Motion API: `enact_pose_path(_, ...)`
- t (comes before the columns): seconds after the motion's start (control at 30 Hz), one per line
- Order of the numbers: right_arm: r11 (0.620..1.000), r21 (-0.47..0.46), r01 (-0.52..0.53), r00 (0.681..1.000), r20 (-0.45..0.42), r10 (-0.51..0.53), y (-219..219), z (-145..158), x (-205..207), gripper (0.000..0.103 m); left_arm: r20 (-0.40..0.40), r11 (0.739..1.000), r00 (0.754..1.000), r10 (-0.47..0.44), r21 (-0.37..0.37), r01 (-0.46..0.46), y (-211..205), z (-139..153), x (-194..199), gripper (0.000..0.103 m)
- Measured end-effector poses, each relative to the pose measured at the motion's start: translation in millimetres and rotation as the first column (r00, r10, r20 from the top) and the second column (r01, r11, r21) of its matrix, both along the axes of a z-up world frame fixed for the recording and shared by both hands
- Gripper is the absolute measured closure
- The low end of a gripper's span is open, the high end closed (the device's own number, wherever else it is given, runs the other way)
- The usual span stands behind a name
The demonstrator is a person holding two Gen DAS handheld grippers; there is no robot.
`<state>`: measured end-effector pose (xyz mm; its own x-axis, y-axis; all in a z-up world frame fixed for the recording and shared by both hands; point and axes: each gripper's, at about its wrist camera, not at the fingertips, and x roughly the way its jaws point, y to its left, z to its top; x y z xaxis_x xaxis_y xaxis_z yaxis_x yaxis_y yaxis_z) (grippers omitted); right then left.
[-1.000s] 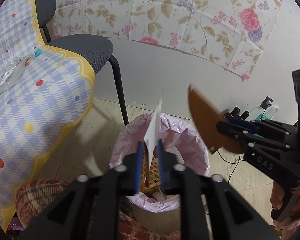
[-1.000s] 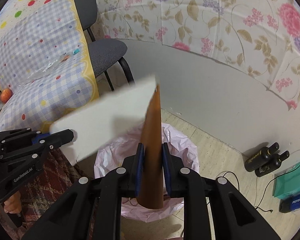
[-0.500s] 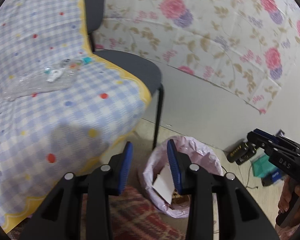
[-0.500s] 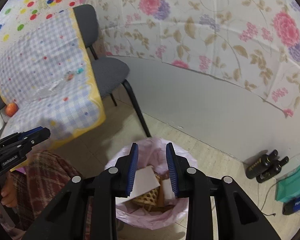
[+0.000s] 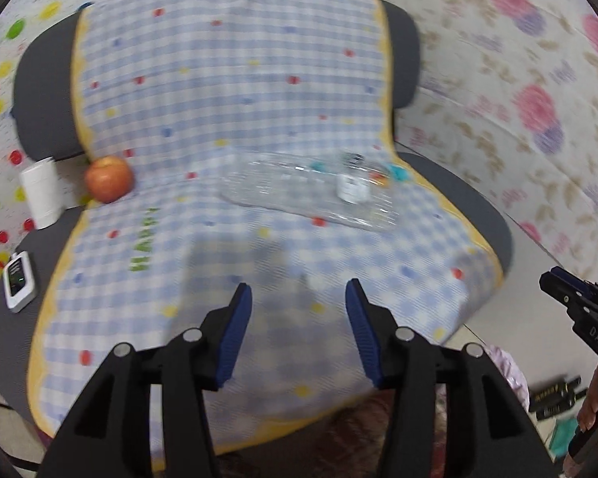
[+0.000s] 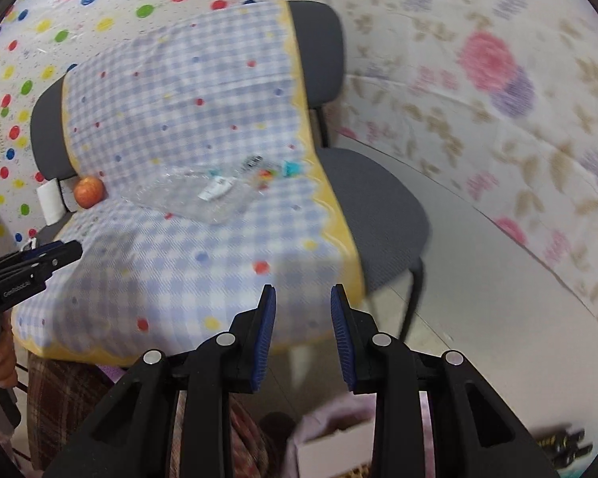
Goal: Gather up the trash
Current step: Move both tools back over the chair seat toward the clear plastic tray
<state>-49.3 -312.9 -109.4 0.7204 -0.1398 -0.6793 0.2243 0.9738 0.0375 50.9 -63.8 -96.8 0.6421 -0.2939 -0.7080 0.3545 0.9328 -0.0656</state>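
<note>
Both the left gripper (image 5: 299, 330) and right gripper (image 6: 303, 334) are parted and empty, the left's jaws just widened. The clear wrapper (image 5: 311, 191) at 12 o'clock may be pushed away, being thin and slippery.

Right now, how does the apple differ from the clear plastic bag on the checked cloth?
The apple is round, opaque and red-orange; the plastic bag is flat, see-through and crumpled. The apple sits at the cloth's left edge beside a white roll; the bag lies toward the right, spread much wider, with small bits inside. Both rest on the cloth, untouched by either gripper.
</note>
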Motion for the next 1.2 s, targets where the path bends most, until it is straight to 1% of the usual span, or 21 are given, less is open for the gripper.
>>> enact_pose_path(0.1, 0.999, -0.005, -0.046, 0.999, 0.003, 0.046, 7, -1, 44, 0.074, 0.016, 0.999, 0.999, 0.050, 0.016, -0.051, 17, 0, 19, 0.052)
enact_pose_path(0.13, 0.998, -0.008, -0.058, 0.998, -0.006, 0.058, 8, -5, 64, 0.074, 0.023, 0.998, 0.998, 0.063, 0.025, -0.064, 21, 0, 23, 0.052)
enact_pose_path(0.17, 0.998, -0.004, -0.066, 0.998, -0.013, 0.066, 9, -8, 77, 0.075, 0.038, 0.996, 0.996, 0.079, 0.039, -0.081, 23, -2, 30, 0.052)
enact_pose_path(0.2, 0.997, -0.007, -0.074, 0.997, -0.024, 0.074, 9, -12, 92, 0.079, 0.046, 0.994, 0.995, 0.090, 0.051, -0.092, 25, -4, 37, 0.052)
enact_pose_path(0.3, 0.995, 0.013, -0.099, 0.994, -0.051, 0.099, 10, -22, 132, 0.080, 0.054, 0.994, 0.994, 0.091, 0.063, -0.094, 25, -13, 57, 0.052)
enact_pose_path(0.37, 0.994, 0.008, -0.105, 0.993, -0.061, 0.105, 12, -26, 155, 0.080, 0.065, 0.993, 0.994, 0.085, 0.078, -0.090, 21, -20, 70, 0.052)
enact_pose_path(0.53, 0.992, 0.000, -0.129, 0.988, -0.090, 0.128, 13, -38, 210, 0.079, 0.057, 0.990, 0.995, 0.076, 0.111, -0.082, 12, -33, 108, 0.052)
enact_pose_path(0.67, 0.992, 0.016, -0.126, 0.986, -0.108, 0.127, 3, -47, 247, 0.078, 0.023, 0.990, 0.997, 0.070, 0.123, -0.073, 9, -44, 128, 0.052)
enact_pose_path(0.73, 0.989, 0.053, -0.138, 0.982, -0.119, 0.144, -4, -53, 266, 0.072, 0.017, 0.989, 0.997, 0.075, 0.125, -0.077, 9, -46, 133, 0.052)
enact_pose_path(0.77, 0.988, 0.065, -0.136, 0.982, -0.126, 0.144, -8, -56, 273, 0.070, 0.012, 0.989, 0.997, 0.076, 0.122, -0.077, 10, -48, 135, 0.052)
enact_pose_path(0.87, 0.984, 0.113, -0.140, 0.977, -0.144, 0.155, -15, -62, 286, 0.070, -0.005, 0.990, 0.996, 0.085, 0.114, -0.084, 14, -50, 138, 0.052)
enact_pose_path(0.93, 0.978, 0.147, -0.148, 0.974, -0.150, 0.170, -15, -62, 285, 0.075, -0.007, 0.990, 0.996, 0.088, 0.114, -0.087, 17, -50, 138, 0.052)
enact_pose_path(1.0, 0.976, 0.154, -0.156, 0.972, -0.149, 0.179, -10, -60, 274, 0.085, -0.002, 0.990, 0.996, 0.088, 0.114, -0.087, 19, -47, 136, 0.052)
enact_pose_path(1.1, 0.973, 0.149, -0.175, 0.967, -0.161, 0.198, 5, -58, 251, 0.085, -0.001, 0.989, 0.995, 0.097, 0.112, -0.096, 22, -45, 132, 0.052)
enact_pose_path(1.2, 0.965, 0.165, -0.204, 0.958, -0.171, 0.232, 26, -56, 222, 0.085, -0.002, 0.987, 0.993, 0.115, 0.109, -0.114, 28, -43, 125, 0.052)
